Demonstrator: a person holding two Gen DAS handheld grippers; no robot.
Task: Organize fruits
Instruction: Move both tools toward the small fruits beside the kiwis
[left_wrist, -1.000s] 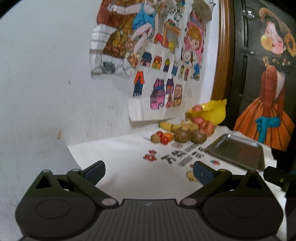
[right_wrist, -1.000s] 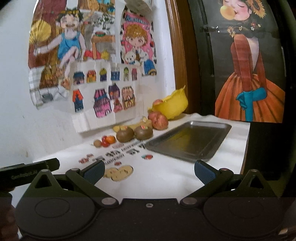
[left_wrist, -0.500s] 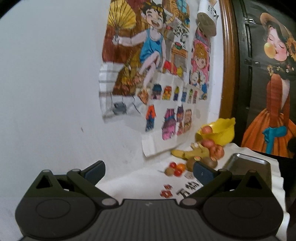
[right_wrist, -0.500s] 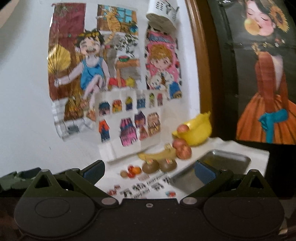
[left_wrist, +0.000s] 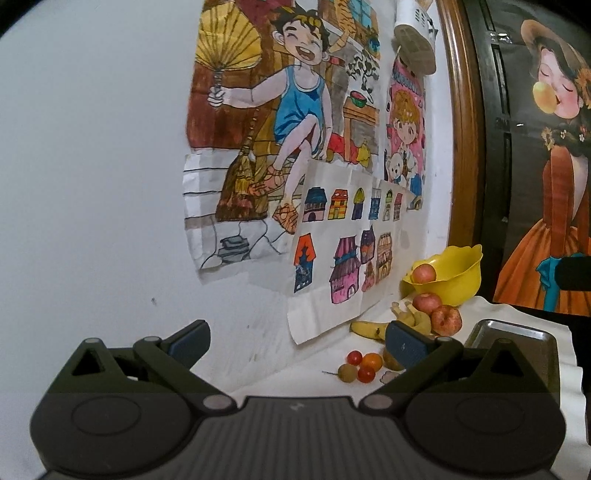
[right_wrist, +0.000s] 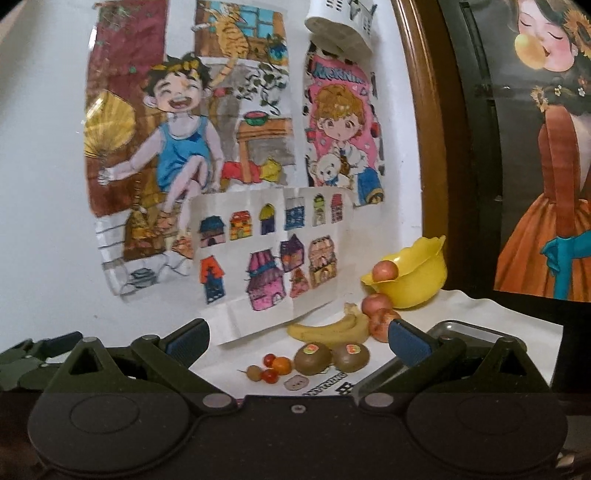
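Left gripper (left_wrist: 297, 341) and right gripper (right_wrist: 297, 338) spread wide, empty. Kiwis (right_wrist: 330, 357), bananas (right_wrist: 328, 328), apples (right_wrist: 380, 312) lay loose beside yellow bowl (right_wrist: 413, 280), likely awaiting sorting.

Tray (right_wrist: 463, 328) mostly hidden behind right hand-held gripper (right_wrist: 297, 338) finger. Kiwis (left_wrist: 392, 360) nearly all blocked in left view. Cloth print (right_wrist: 334, 386) cut off, unreadable. Small fruits (right_wrist: 271, 367) too small to ID.
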